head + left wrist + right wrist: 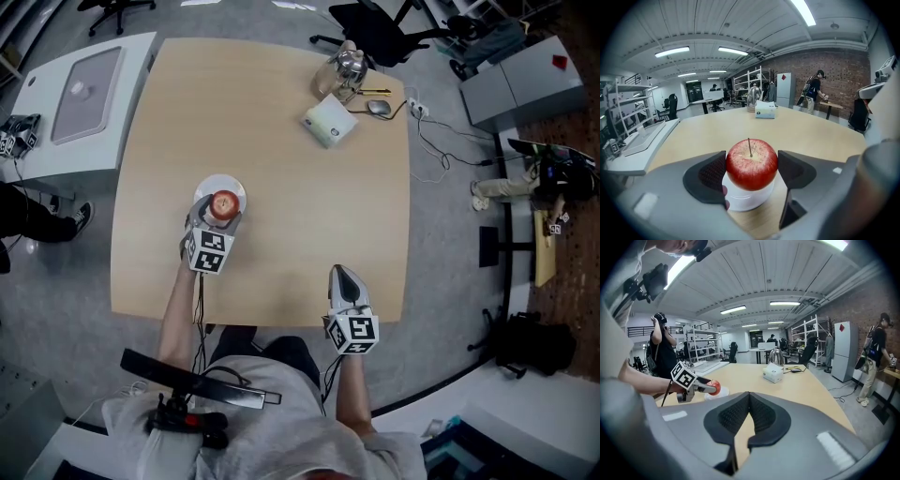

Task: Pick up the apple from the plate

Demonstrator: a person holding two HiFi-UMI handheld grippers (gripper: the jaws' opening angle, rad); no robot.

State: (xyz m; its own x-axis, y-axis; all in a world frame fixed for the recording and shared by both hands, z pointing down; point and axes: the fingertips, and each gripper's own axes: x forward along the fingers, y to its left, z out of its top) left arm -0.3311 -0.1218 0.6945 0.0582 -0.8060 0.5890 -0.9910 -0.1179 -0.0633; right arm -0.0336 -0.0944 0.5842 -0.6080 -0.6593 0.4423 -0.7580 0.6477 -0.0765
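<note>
A red apple (225, 203) (751, 164) with an upright stem sits on a small white plate (210, 186) (746, 200) on the left half of the wooden table (281, 187). My left gripper (223, 212) (752, 169) reaches over the plate from the near side, and its two dark pads press the apple's left and right sides. The apple's underside is still on or just over the plate. In the right gripper view the apple (715, 387) shows far to the left. My right gripper (345, 277) (749, 405) hovers over the table's near edge with its pads together and nothing between them.
At the table's far side stand a white tissue box (329, 122), a metal kettle (349, 66) and a mouse (379, 107). A white side table (84, 94) stands to the left. Office chairs and cables lie beyond the far right corner.
</note>
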